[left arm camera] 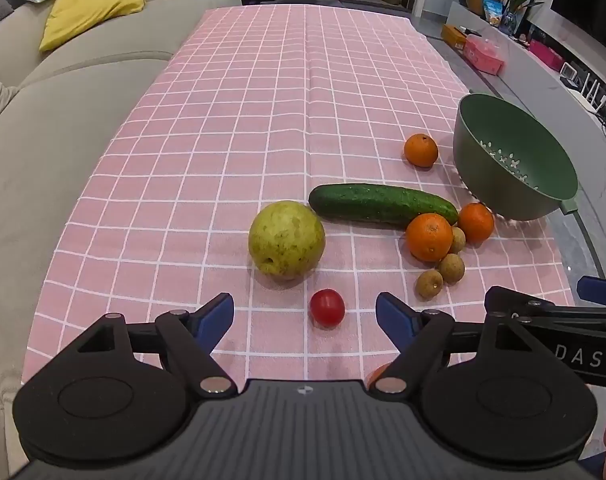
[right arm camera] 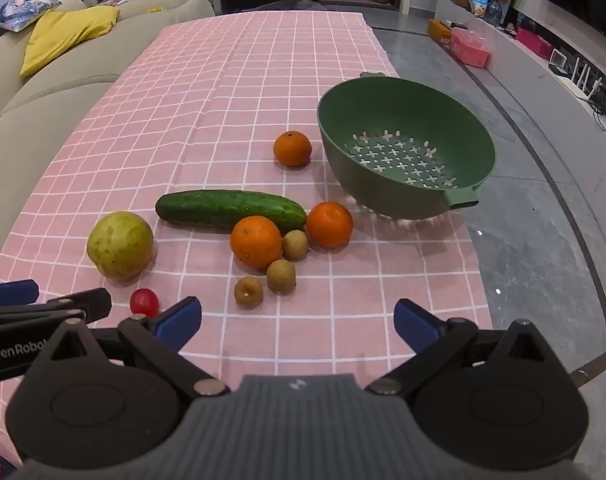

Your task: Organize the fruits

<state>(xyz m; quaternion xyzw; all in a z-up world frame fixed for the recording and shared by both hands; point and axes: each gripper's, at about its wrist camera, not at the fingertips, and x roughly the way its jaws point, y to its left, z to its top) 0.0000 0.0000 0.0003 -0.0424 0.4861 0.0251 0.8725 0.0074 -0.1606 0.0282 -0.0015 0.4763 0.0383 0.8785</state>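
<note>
Cherry tomato lies on the tablecloth between the left gripper fingertips, pear just beyond the left finger. Cucumber farther ahead; oranges and longans ahead of the right gripper, colander beyond its right finger.

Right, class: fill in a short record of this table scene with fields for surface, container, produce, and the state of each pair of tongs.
surface: pink checked tablecloth
container: green colander, empty, at the cloth's right side
produce: three oranges, cucumber, yellow-green pear, cherry tomato, three small brown fruits
left tongs: open, tomato just ahead
right tongs: open, holding nothing
</note>
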